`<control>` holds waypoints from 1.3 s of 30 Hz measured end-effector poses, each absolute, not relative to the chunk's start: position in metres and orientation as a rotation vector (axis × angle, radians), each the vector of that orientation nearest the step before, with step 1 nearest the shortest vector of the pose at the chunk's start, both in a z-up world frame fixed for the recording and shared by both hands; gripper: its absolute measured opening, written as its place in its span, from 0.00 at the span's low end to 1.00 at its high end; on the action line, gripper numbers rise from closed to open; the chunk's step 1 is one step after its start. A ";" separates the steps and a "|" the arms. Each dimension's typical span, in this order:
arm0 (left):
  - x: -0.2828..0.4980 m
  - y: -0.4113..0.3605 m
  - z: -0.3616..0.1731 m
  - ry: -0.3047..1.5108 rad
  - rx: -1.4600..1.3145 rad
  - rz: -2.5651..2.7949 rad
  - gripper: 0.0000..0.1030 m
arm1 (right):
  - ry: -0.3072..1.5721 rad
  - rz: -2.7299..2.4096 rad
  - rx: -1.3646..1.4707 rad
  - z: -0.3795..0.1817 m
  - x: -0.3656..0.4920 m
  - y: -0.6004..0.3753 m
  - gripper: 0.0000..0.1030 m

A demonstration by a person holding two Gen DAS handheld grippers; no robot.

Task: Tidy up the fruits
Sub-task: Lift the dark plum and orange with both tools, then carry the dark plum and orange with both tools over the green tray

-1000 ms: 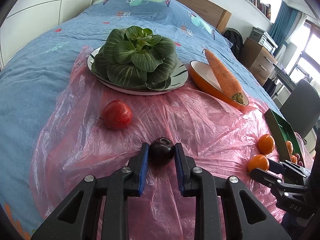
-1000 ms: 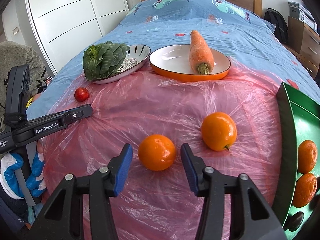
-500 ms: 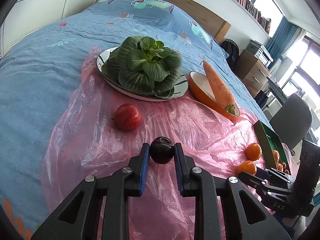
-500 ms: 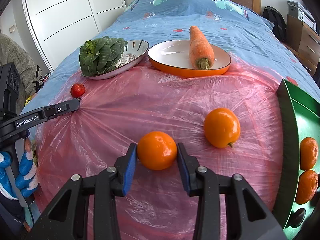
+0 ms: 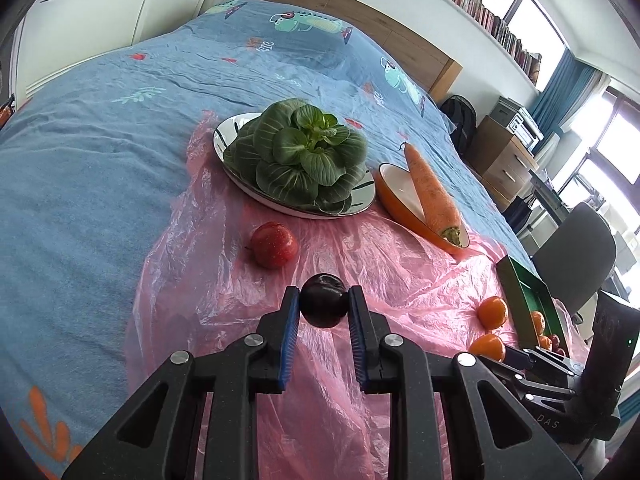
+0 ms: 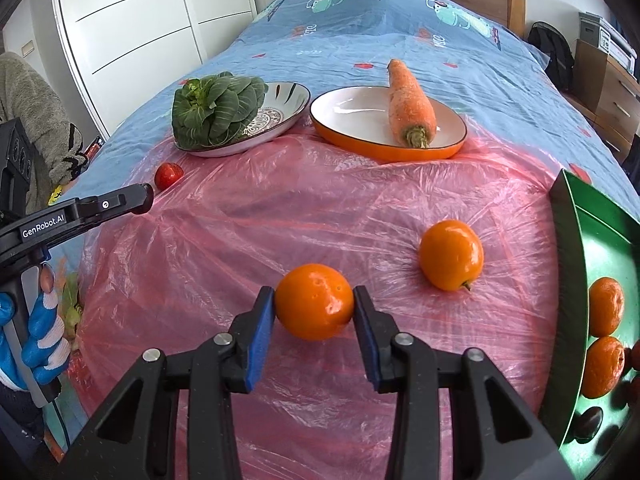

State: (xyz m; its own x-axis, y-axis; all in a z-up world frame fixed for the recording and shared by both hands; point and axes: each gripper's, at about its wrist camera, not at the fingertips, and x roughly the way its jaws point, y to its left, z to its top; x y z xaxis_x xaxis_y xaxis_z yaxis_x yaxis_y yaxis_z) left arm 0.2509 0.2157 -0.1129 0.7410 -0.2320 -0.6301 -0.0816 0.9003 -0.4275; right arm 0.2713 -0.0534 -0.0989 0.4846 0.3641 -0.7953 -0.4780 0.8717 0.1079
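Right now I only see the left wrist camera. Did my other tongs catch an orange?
Observer: Yes. The right tongs have just been closing, and both pads press on an orange.
Operator: Is any dark fruit in the tray yet?
Observer: Yes, a dark fruit lies in the near corner of the tray.
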 end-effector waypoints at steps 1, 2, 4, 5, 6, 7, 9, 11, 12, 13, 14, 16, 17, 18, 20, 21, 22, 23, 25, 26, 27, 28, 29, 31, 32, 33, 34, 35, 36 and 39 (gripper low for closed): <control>0.249 0.216 -0.111 0.734 -0.455 -0.085 0.20 | 0.934 0.517 -0.135 -0.098 0.269 -0.053 0.67; 0.247 0.217 -0.109 0.730 -0.458 -0.086 0.20 | 0.935 0.519 -0.136 -0.096 0.267 -0.052 0.67; 0.243 0.216 -0.106 0.720 -0.462 -0.090 0.20 | 0.936 0.524 -0.134 -0.093 0.263 -0.051 0.67; 0.241 0.215 -0.104 0.716 -0.462 -0.093 0.20 | 0.936 0.526 -0.134 -0.091 0.260 -0.051 0.67; 0.239 0.214 -0.101 0.711 -0.462 -0.096 0.20 | 0.935 0.527 -0.135 -0.089 0.258 -0.051 0.67; 0.237 0.213 -0.099 0.707 -0.460 -0.099 0.20 | 0.934 0.526 -0.136 -0.086 0.255 -0.052 0.67; 0.234 0.211 -0.094 0.696 -0.462 -0.111 0.20 | 0.933 0.528 -0.134 -0.081 0.251 -0.053 0.67; 0.230 0.207 -0.089 0.686 -0.464 -0.124 0.20 | 0.929 0.527 -0.137 -0.076 0.247 -0.054 0.67; 0.228 0.206 -0.087 0.682 -0.466 -0.131 0.20 | 0.927 0.528 -0.139 -0.073 0.245 -0.054 0.67; 0.226 0.204 -0.085 0.678 -0.468 -0.139 0.20 | 0.925 0.530 -0.140 -0.070 0.243 -0.055 0.67; 0.224 0.202 -0.083 0.676 -0.468 -0.146 0.20 | 0.923 0.531 -0.141 -0.068 0.241 -0.055 0.67; 0.219 0.197 -0.080 0.673 -0.466 -0.161 0.19 | 0.920 0.533 -0.144 -0.063 0.235 -0.056 0.67; 0.216 0.195 -0.078 0.671 -0.466 -0.169 0.19 | 0.919 0.534 -0.144 -0.061 0.233 -0.057 0.67; 0.213 0.193 -0.077 0.670 -0.466 -0.177 0.19 | 0.919 0.535 -0.144 -0.059 0.230 -0.058 0.67; 0.208 0.188 -0.075 0.670 -0.467 -0.192 0.19 | 0.920 0.535 -0.145 -0.056 0.225 -0.060 0.67; 0.204 0.184 -0.074 0.671 -0.466 -0.201 0.19 | 0.922 0.534 -0.144 -0.055 0.223 -0.061 0.67; 0.201 0.180 -0.073 0.672 -0.462 -0.208 0.19 | 0.924 0.534 -0.143 -0.054 0.220 -0.062 0.67; 0.198 0.177 -0.072 0.673 -0.459 -0.216 0.19 | 0.927 0.533 -0.141 -0.053 0.217 -0.064 0.67; 0.193 0.170 -0.071 0.677 -0.457 -0.233 0.19 | 0.933 0.530 -0.142 -0.053 0.211 -0.068 0.67; 0.190 0.167 -0.070 0.679 -0.456 -0.241 0.19 | 0.936 0.528 -0.142 -0.052 0.208 -0.070 0.67; 0.187 0.163 -0.070 0.682 -0.455 -0.249 0.19 | 0.938 0.526 -0.141 -0.051 0.205 -0.073 0.67; 0.184 0.159 -0.069 0.684 -0.453 -0.257 0.19 | 0.941 0.524 -0.141 -0.051 0.202 -0.076 0.67; 0.182 0.155 -0.069 0.687 -0.452 -0.265 0.19 | 0.944 0.522 -0.140 -0.050 0.198 -0.078 0.67; 0.176 0.147 -0.068 0.694 -0.447 -0.281 0.19 | 0.950 0.518 -0.138 -0.049 0.192 -0.085 0.67; 0.174 0.143 -0.068 0.698 -0.443 -0.289 0.19 | 0.952 0.515 -0.137 -0.048 0.189 -0.087 0.67; 0.171 0.139 -0.068 0.702 -0.442 -0.297 0.19 | 0.954 0.513 -0.135 -0.047 0.186 -0.090 0.67; 0.168 0.135 -0.068 0.706 -0.442 -0.306 0.19 | 0.955 0.511 -0.133 -0.046 0.183 -0.093 0.67; 0.166 0.131 -0.068 0.710 -0.440 -0.312 0.19 | 0.957 0.509 -0.131 -0.045 0.180 -0.095 0.67; 0.163 0.127 -0.068 0.715 -0.437 -0.317 0.19 | 0.958 0.507 -0.129 -0.044 0.178 -0.098 0.67; 0.154 0.116 -0.069 0.731 -0.438 -0.337 0.19 | 0.958 0.501 -0.124 -0.042 0.170 -0.107 0.67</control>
